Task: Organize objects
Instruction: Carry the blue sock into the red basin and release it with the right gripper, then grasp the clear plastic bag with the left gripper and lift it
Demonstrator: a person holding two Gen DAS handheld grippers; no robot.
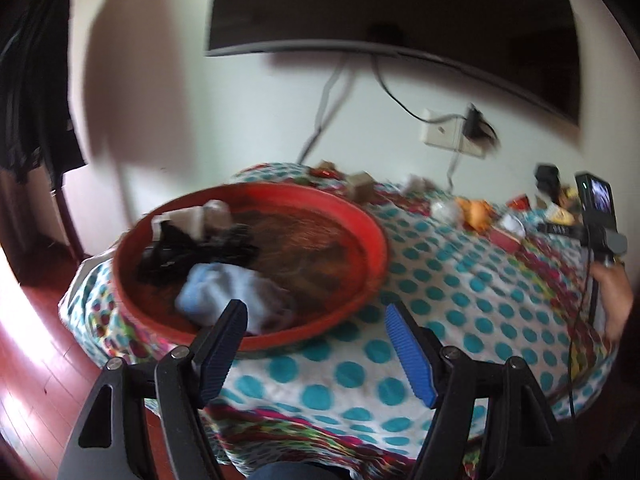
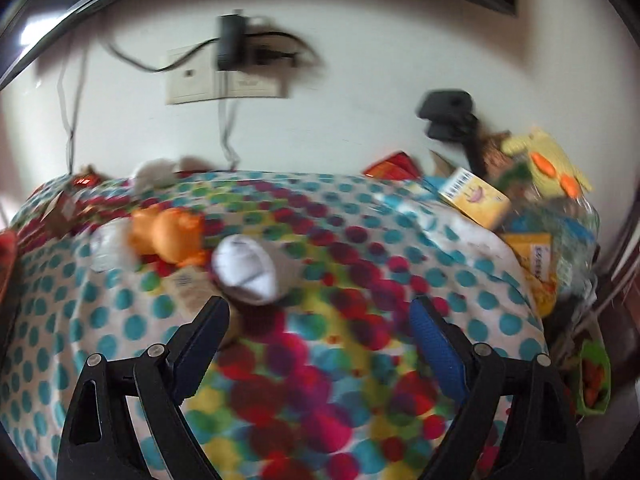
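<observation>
Both grippers gaping, holding nothing. Right gripper (image 2: 320,344) is hovering just behind the rolled sock (image 2: 246,272): looks soft, light; I'd pinch its bunched middle.

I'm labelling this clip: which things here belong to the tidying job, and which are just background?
Job:
red basin
light blue cloth in it
black cloth in it
grey-white sock
orange plush toy
yellow box

Background:
television
wall socket
polka-dot bedspread
</observation>
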